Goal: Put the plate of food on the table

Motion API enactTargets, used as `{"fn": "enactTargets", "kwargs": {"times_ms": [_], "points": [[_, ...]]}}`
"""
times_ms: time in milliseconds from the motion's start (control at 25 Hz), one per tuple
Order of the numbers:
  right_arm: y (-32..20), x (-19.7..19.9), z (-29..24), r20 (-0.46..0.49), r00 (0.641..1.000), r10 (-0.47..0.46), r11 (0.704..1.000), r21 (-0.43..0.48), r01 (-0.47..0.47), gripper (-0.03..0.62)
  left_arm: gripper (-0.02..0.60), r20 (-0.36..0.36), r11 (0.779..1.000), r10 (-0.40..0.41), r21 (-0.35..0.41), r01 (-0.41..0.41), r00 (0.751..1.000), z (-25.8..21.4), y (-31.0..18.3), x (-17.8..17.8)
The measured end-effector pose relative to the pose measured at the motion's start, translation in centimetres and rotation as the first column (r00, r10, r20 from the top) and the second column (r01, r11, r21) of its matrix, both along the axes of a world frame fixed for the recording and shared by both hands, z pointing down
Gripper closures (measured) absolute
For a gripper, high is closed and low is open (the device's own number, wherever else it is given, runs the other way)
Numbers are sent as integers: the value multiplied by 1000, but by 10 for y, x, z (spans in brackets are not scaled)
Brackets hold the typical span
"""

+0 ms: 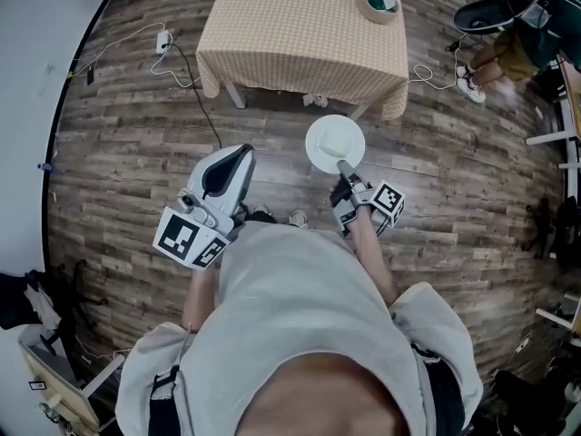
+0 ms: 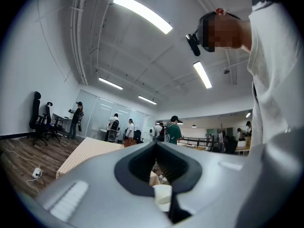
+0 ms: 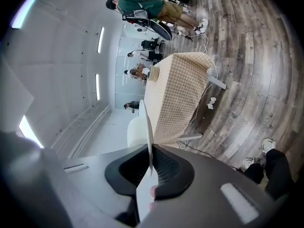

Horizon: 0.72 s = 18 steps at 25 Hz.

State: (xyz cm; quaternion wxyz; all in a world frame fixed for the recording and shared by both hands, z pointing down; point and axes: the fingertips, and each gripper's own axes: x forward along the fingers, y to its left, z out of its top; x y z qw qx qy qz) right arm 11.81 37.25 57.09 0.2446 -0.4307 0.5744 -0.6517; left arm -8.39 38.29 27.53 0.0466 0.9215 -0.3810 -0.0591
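Right gripper [image 1: 346, 165] clamped rim of round white plate with pale food block [image 1: 318, 149], carried over wood floor, near beige checked-cloth table [image 1: 290, 34]. Left gripper [image 1: 241, 155] was closed, empty. Pickup done; set-down on table remained.

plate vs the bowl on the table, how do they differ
The plate is white, flat and carries a pale block; the bowl is tan, deeper, with something green inside. The plate is held by its rim in the right tool above the floor; the bowl stands on the table near a corner. Both are round.
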Motion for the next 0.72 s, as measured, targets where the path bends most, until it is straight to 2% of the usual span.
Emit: {"fn": "enactTargets", "kwargs": {"times_ms": [160, 400, 560, 720], "points": [[1, 10, 6, -11, 1000, 3, 1000, -26, -3, 580, 572, 9, 1000, -12, 0, 12, 1000, 2, -6, 4], [-11, 20, 7, 21, 1000, 16, 1000, 10, -17, 579, 572, 14, 1000, 0, 2, 0, 1000, 7, -19, 17], [-19, 26, 12, -5, 1000, 21, 1000, -23, -21, 579, 572, 2, 1000, 7, 1, -7, 1000, 8, -32, 19], [-42, 29, 12, -3, 1000, 21, 1000, -3, -21, 579, 572, -5, 1000, 16, -1, -16, 1000, 12, -56, 23]]}}
